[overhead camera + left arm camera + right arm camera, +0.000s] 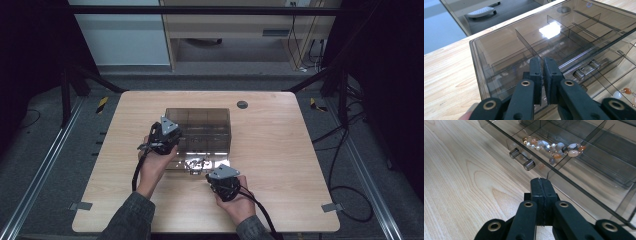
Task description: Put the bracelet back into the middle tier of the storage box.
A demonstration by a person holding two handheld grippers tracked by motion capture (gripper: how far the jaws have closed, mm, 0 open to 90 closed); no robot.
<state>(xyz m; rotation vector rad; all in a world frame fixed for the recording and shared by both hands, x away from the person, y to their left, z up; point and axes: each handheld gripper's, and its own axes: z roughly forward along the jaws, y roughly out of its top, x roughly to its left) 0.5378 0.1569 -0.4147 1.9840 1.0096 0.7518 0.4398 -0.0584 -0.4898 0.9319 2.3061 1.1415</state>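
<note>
A smoky see-through drawer box [202, 120] stands mid-table. Its bottom drawer [584, 195] is pulled out toward me and holds a beaded bracelet [554, 147] of pearl, grey and orange beads, seen as a small glint [195, 162] in the high view. My left gripper [543, 62] rests over the box's top [506, 47] near its front left corner, jaws shut but for a thin slit, nothing between them. My right gripper [541, 181] is shut and empty, hovering just in front of the open drawer, a little to the right of its handle [522, 159].
The wooden table [280, 150] has bare room to the right and left of the box. A round cable port [242, 104] sits near the far edge. Cables [345, 150] trail on the floor at the right.
</note>
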